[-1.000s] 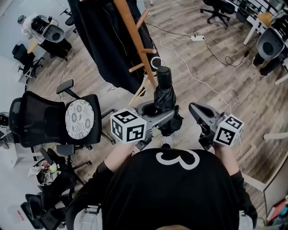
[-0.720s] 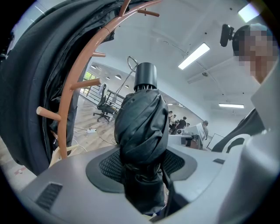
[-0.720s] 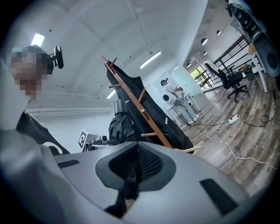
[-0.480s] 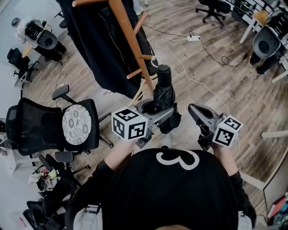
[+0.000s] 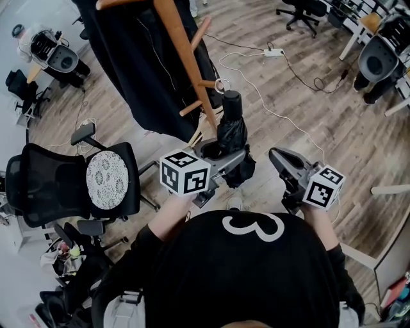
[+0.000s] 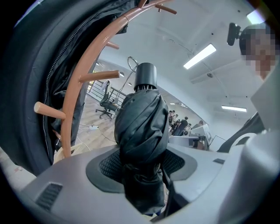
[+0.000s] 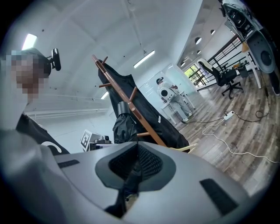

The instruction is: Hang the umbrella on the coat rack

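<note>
Jaws: left gripper clamped on umbrella, right gripper closed, empty | wood floor | coat rack, office chair near

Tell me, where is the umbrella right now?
The umbrella stands clamped in the left claw at the head view's centre, its handle just right of the wooden coat rack.

A black chair stands on the left, with a round white lacy pad on its seat. A long black coat hangs farther off. The floor is brown wood. A white cord snakes over it to a white plug box far away. Another black chair stands far right. Far left, a person in white is beside a grey chair.
</note>
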`<move>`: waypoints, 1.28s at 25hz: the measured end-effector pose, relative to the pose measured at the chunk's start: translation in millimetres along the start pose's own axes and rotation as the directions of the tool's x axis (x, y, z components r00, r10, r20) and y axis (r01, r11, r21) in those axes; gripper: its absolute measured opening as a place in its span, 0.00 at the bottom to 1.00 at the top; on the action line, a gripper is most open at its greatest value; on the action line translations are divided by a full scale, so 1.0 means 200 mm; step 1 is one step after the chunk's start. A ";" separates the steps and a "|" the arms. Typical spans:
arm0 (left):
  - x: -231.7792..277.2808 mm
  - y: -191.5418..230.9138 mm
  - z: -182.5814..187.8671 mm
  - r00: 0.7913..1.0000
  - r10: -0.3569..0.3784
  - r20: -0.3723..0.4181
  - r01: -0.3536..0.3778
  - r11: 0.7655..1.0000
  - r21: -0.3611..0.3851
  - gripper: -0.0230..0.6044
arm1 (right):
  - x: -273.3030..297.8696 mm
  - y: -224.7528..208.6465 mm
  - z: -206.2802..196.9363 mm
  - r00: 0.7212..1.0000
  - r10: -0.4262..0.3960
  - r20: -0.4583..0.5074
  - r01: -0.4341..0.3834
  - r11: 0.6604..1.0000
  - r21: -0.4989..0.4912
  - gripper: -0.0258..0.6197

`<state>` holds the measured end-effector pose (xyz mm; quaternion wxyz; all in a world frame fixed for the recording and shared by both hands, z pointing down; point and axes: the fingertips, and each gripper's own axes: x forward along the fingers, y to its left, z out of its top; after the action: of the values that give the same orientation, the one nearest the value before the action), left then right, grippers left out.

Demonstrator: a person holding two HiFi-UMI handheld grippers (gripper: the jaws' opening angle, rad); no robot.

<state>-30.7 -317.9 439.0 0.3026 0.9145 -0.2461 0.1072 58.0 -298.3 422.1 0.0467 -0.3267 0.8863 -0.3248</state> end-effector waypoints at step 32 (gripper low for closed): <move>0.05 0.29 -0.11 0.998 0.054 -0.033 -0.055 0.997 -0.045 0.44 | 0.09 -0.15 -0.05 0.999 -0.038 -0.002 0.038 0.998 0.055 0.08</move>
<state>-52.3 -348.9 488.9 0.3243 0.8985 -0.2686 0.1240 57.7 -320.8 449.1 0.0488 -0.3421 0.8707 -0.3500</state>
